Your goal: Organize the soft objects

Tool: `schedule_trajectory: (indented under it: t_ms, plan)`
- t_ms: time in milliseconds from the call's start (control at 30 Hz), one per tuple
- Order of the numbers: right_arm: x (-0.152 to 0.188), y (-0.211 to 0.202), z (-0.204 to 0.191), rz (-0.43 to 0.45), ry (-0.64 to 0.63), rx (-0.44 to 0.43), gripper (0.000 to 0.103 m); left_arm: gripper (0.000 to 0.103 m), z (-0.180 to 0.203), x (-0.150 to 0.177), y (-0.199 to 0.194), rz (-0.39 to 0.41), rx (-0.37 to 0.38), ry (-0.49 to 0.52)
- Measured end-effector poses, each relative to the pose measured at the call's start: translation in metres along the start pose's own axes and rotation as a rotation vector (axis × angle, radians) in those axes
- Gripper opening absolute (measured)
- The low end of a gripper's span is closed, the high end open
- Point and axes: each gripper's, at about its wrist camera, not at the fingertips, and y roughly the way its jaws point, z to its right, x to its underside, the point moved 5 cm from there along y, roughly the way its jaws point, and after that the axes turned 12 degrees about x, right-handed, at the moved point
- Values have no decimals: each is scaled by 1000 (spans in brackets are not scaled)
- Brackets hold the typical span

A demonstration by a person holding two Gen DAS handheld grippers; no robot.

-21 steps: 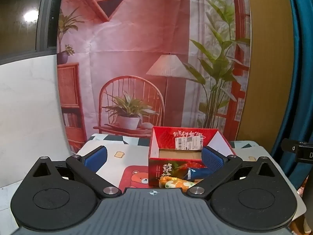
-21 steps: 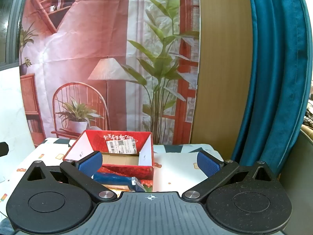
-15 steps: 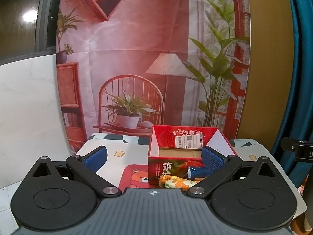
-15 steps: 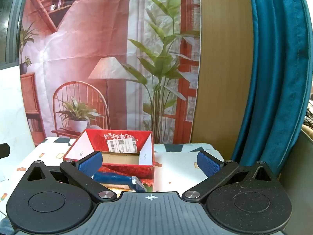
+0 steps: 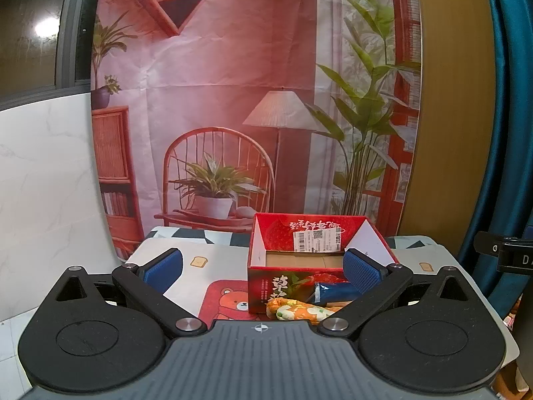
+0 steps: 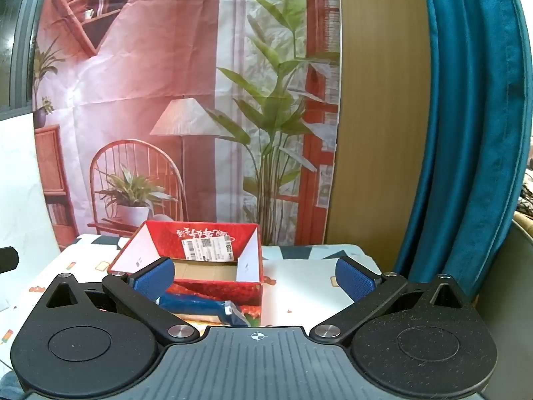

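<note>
An open red strawberry box (image 5: 283,283) stands on the table, its inside showing bare cardboard; it also shows in the right wrist view (image 6: 213,290). In front of it lie an orange floral soft item (image 5: 298,311) and a blue soft pack (image 5: 333,291), the pack also in the right wrist view (image 6: 200,306). My left gripper (image 5: 262,268) is open and empty, held back from the box. My right gripper (image 6: 255,275) is open and empty, held back too, with the box toward its left finger.
The table wears a white cloth with a red bear print (image 5: 230,296). A printed backdrop (image 5: 233,100) hangs behind it, a teal curtain (image 6: 466,133) at the right. The other gripper's edge (image 5: 506,255) shows at the right.
Both views have shifted very slightly; the box sits a touch lower in the frames. Both grippers stay open.
</note>
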Motion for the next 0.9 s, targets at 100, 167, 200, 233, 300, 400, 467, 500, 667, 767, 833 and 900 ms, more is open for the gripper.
schedule_trajectory:
  t_ms: [100,167,200,233,300,400,467,500,667,767,833,900]
  plan:
    - [0,-1,0,0,1,-1,103,103,0,0,0,1,-3,-3]
    - [1,-1,-1,0,0,-2,103,103,0,0,-1,2,-4,-4]
    - [1,-1,-1,0,0,-1,103,103,0,0,-1,3,-3,-5]
    - [1,-2,-1,0,1,-1,103,103,0,0,-1,3,-4,-5]
    - [1,-1,-1,0,1,0,103,103,0,0,-1,3,-4,-5]
    - [1,-2,-1,0,1,0,103,103,0,0,-1,3,-4,-6]
    - [1,-1,-1,0,1,0,103,103,0,0,-1,3,-2,-6]
    - [1,-1,-1,0,1,0,103,103,0,0,-1,3,-2,-5]
    - [1,-1,-3,0,1,0,103,103,-2,-1,-2,0,-4,-3]
    - [1,0,-3,0,1,-4,103,103,-1,-2,-2,3,-7,-4]
    - [1,-2,-3,-3,0,-4,103,103,0,-2,-2,4,-4,-2]
    - [1,-1,-2,-5,1,-3,103,103,0,-1,-1,2,-3,0]
